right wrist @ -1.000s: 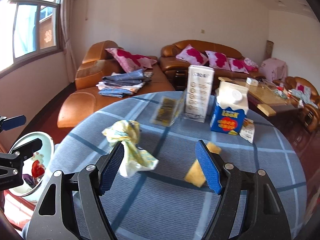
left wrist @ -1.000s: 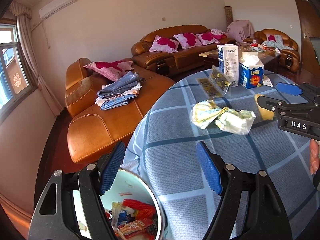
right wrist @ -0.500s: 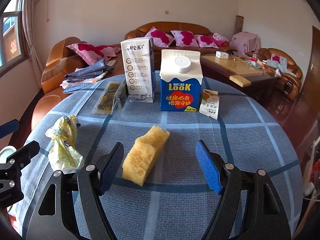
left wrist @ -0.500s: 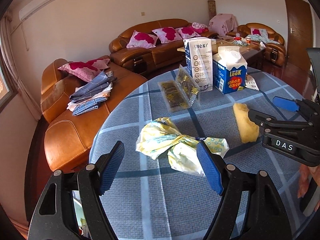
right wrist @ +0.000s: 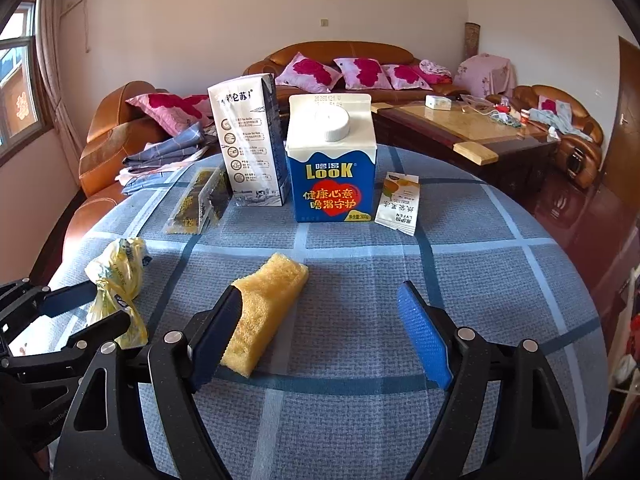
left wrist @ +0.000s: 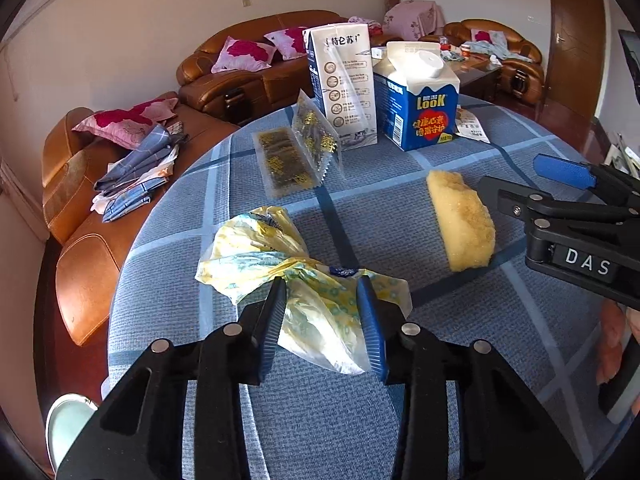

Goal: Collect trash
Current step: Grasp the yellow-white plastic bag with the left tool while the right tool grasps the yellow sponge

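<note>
Crumpled plastic wrapper (left wrist: 320,304) sits between the closing left gripper (left wrist: 322,320) fingers for removal; right gripper (right wrist: 320,336) fingers are opening wide, sponge (right wrist: 266,312) against the left one.

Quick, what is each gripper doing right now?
Left gripper: closing on the crumpled yellow plastic bag.
Right gripper: opening, holding nothing; the yellow sponge lies by its left finger.

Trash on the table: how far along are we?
Done: some wrappers already lie in the bin. In hand: left gripper closing around the crumpled yellow bag; right gripper opening over the sponge. Left: both cartons, snack packets, sachet.
</note>
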Demonstrator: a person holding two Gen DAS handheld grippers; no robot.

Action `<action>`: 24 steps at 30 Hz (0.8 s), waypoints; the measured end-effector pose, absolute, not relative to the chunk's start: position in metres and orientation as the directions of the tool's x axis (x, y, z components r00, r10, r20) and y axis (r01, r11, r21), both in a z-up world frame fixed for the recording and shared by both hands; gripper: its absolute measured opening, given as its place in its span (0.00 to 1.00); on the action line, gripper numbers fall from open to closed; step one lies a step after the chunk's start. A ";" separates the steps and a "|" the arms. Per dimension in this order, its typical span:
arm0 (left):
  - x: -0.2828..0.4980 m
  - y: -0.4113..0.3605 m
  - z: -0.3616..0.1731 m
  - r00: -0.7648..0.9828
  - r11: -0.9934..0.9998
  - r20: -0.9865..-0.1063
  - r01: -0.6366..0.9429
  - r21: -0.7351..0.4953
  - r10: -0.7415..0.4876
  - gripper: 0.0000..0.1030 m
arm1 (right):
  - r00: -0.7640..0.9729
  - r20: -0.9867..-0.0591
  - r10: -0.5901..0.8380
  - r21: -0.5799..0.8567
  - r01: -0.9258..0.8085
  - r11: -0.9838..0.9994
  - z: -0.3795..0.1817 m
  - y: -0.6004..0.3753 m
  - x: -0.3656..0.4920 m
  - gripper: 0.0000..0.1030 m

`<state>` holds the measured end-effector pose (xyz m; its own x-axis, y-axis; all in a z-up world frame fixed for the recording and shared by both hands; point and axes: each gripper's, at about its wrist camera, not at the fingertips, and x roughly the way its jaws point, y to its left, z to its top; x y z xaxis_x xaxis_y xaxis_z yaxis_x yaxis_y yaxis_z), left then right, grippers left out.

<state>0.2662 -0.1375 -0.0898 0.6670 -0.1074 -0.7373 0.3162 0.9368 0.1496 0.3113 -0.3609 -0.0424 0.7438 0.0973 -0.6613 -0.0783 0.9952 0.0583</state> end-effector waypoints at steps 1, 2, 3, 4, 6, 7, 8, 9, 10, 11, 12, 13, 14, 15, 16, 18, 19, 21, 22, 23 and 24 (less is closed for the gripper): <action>0.265 -0.137 -0.090 0.666 0.936 -0.738 0.320 0.145 -0.113 0.32 | 0.743 -0.663 0.097 0.056 -0.079 0.995 -0.042 -0.360 0.311 0.77; 0.265 -0.135 -0.090 0.662 0.936 -0.740 0.323 0.136 -0.121 0.27 | 0.742 -0.663 0.097 0.054 -0.081 0.995 -0.042 -0.359 0.311 0.77; 0.263 -0.133 -0.089 0.661 0.936 -0.740 0.326 0.131 -0.126 0.22 | 0.741 -0.665 0.097 0.053 -0.083 0.995 -0.043 -0.357 0.311 0.77; 0.261 -0.130 -0.087 0.663 0.936 -0.737 0.328 0.125 -0.134 0.21 | 0.739 -0.666 0.097 0.052 -0.084 0.995 -0.043 -0.356 0.311 0.77; 0.257 -0.124 -0.083 0.667 0.938 -0.732 0.327 0.114 -0.143 0.14 | 0.735 -0.671 0.099 0.053 -0.086 0.995 -0.043 -0.353 0.311 0.77; 0.255 -0.120 -0.081 0.668 0.940 -0.730 0.324 0.110 -0.145 0.14 | 0.733 -0.673 0.102 0.053 -0.090 0.995 -0.044 -0.351 0.311 0.77; 0.253 -0.115 -0.079 0.670 0.941 -0.727 0.322 0.101 -0.151 0.13 | 0.730 -0.675 0.104 0.052 -0.094 0.994 -0.044 -0.350 0.312 0.77; 0.250 -0.111 -0.077 0.672 0.943 -0.724 0.320 0.094 -0.156 0.13 | 0.727 -0.678 0.106 0.049 -0.099 0.994 -0.045 -0.347 0.313 0.77; 0.247 -0.108 -0.076 0.676 0.944 -0.721 0.317 0.093 -0.156 0.13 | 0.723 -0.682 0.110 0.049 -0.105 0.993 -0.045 -0.344 0.314 0.77; 0.244 -0.104 -0.074 0.681 0.945 -0.716 0.313 0.093 -0.155 0.13 | 0.718 -0.686 0.116 0.051 -0.111 0.992 -0.046 -0.341 0.315 0.77; 0.240 -0.102 -0.073 0.686 0.947 -0.710 0.309 0.089 -0.157 0.13 | 0.713 -0.691 0.116 0.048 -0.115 0.992 -0.047 -0.339 0.316 0.76; 0.237 -0.099 -0.071 0.691 0.947 -0.705 0.307 0.089 -0.158 0.13 | 0.705 -0.699 0.120 0.047 -0.122 0.991 -0.048 -0.335 0.317 0.76; 0.234 -0.098 -0.069 0.699 0.947 -0.698 0.307 0.094 -0.157 0.13 | 0.696 -0.707 0.130 0.052 -0.132 0.990 -0.050 -0.332 0.319 0.76; 0.230 -0.097 -0.067 0.708 0.947 -0.690 0.305 0.103 -0.153 0.13 | 0.686 -0.714 0.137 0.056 -0.139 0.989 -0.051 -0.329 0.321 0.75; 0.227 -0.096 -0.066 0.715 0.947 -0.683 0.302 0.113 -0.147 0.13 | 0.676 -0.725 0.134 0.050 -0.142 0.989 -0.053 -0.326 0.323 0.73; 0.221 -0.094 -0.064 0.725 0.948 -0.674 0.298 0.116 -0.145 0.13 | 0.656 -0.743 0.130 0.052 -0.137 0.989 -0.056 -0.323 0.327 0.68; 0.220 -0.093 -0.063 0.727 0.949 -0.671 0.294 0.112 -0.146 0.13 | 0.646 -0.752 0.132 0.058 -0.134 0.989 -0.058 -0.323 0.329 0.63; 0.217 -0.087 -0.063 0.729 0.953 -0.668 0.285 0.103 -0.146 0.13 | 0.626 -0.765 0.151 0.073 -0.149 0.986 -0.061 -0.323 0.329 0.37; 0.215 -0.084 -0.062 0.733 0.955 -0.665 0.280 0.100 -0.146 0.13 | 0.629 -0.761 0.158 0.076 -0.156 0.985 -0.060 -0.323 0.327 0.35; 0.212 -0.082 -0.061 0.736 0.956 -0.662 0.276 0.096 -0.146 0.13 | 0.632 -0.757 0.166 0.077 -0.165 0.983 -0.059 -0.322 0.324 0.33; 0.209 -0.080 -0.060 0.740 0.958 -0.657 0.271 0.094 -0.145 0.13 | 0.633 -0.754 0.175 0.080 -0.176 0.981 -0.059 -0.322 0.321 0.32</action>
